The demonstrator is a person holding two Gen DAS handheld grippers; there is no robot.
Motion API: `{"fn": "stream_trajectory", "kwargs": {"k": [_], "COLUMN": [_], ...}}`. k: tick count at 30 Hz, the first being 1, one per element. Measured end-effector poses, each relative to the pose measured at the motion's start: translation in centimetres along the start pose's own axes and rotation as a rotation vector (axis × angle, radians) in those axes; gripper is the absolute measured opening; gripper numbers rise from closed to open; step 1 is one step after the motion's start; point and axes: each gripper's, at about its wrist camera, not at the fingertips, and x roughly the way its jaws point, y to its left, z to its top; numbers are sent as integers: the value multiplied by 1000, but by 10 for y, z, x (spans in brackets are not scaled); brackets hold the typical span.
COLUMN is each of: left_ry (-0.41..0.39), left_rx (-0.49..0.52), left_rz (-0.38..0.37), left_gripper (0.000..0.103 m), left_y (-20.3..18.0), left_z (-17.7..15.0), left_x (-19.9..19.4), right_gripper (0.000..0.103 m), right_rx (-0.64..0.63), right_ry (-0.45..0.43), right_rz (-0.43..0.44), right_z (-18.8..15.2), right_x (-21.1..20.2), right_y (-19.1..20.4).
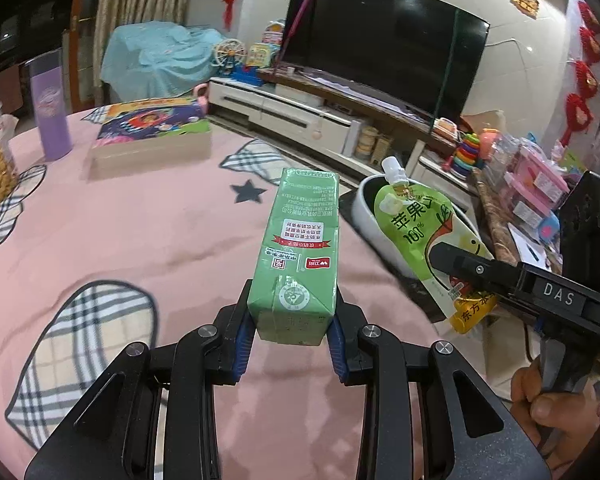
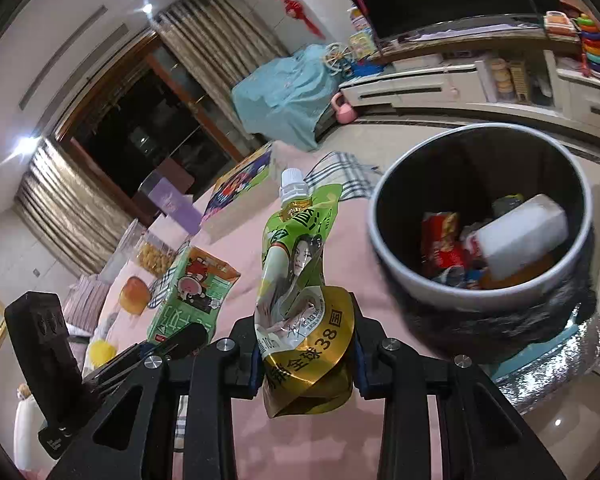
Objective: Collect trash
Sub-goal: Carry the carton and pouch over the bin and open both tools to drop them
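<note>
Left wrist view: left gripper (image 1: 290, 330) clamps the carton (image 1: 300, 252) by its lower end at frame centre, clear above the pink tabletop (image 1: 140, 240), likely for dropping.
Pouch: lower right, pinched by the right gripper (image 1: 466, 270).
Right wrist view: right gripper holds the pouch (image 2: 300, 280) by its gold base.
Bin (image 2: 388, 240): right of frame, open, part-filled, evidently the target.

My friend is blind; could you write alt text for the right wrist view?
The right gripper clamps a green and gold juice pouch above a pink tablecloth. To its right stands a round bin already holding wrappers; to its left the left gripper carries a green carton.
</note>
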Motion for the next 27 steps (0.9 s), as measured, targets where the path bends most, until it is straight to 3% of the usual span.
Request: {"fn": "stream_trajectory", "kwargs": {"k": [27], "left_ry": [43], "left_rx": [141], "left_rz": [-90], "left_gripper": [30], "left_y": [-85], "left_z": [37], "left_x": [51], "right_gripper": [34], "right_rx": [105], "right_ry": [-77], "right_rz": [-96], "right_z": [26], "right_x": [-36], "right_y": [-71]}}
